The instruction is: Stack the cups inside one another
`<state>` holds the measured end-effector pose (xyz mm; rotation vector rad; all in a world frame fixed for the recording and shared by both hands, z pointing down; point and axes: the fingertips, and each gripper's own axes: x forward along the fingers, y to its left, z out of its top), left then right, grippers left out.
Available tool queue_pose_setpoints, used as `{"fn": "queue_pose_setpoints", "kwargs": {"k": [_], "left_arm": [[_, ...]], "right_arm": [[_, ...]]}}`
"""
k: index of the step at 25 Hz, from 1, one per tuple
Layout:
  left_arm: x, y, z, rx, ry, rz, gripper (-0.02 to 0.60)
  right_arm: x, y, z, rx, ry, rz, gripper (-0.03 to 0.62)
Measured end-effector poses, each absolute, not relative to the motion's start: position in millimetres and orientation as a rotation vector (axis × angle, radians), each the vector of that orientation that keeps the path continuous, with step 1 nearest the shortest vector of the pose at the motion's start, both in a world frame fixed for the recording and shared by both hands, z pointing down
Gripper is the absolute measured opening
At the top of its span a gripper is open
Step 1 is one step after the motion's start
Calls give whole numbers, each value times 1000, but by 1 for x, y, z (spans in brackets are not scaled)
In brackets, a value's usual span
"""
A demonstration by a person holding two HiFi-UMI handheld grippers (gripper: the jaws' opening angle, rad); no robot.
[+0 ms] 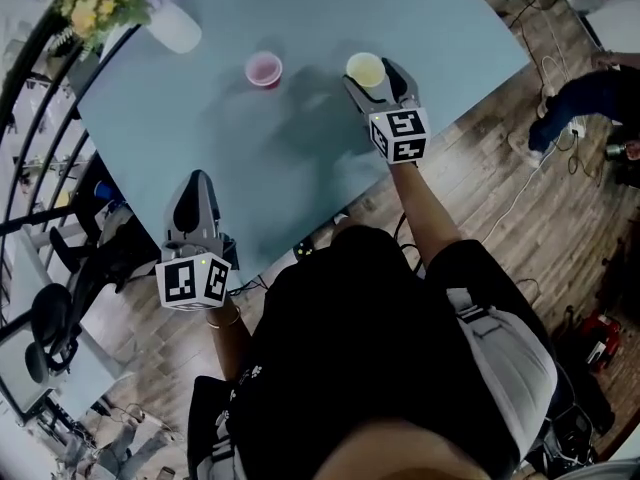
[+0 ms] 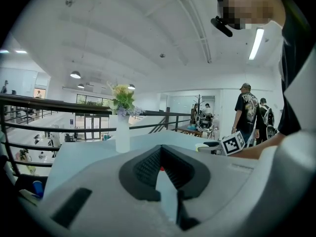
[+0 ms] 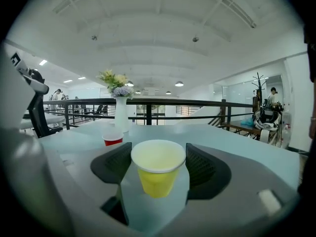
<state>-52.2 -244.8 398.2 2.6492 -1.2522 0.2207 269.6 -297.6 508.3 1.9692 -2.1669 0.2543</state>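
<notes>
Right gripper (image 3: 158, 158): I see its jaws clamped on the yellow paper cup (image 3: 157, 177), rim touching both pads.
Red plastic cup (image 3: 112, 139): at the yellow cup's ten o'clock, apart, on the light blue table (image 1: 200, 118).
Left gripper (image 2: 161, 168): jaws together, empty.

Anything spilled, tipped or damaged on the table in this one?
Nothing stands out. The yellow cup is held upright in the right hand-held gripper, the red cup stands upright, apart from it, on the table, and the flower vase is upright. No spill shows.
</notes>
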Motion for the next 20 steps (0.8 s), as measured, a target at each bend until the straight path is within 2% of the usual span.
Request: {"fn": "queue_pose_setpoints", "kwargs": {"k": [11,20], "left_arm": [[-65,-240,390,2654,-1267,157,-14],[-98,-238,389,2622,-1325,158,-14]], "right_arm": [[222,-313,437,1857,-2315,99,342],[156,-342,409,1709,-2450,28,342]]}}
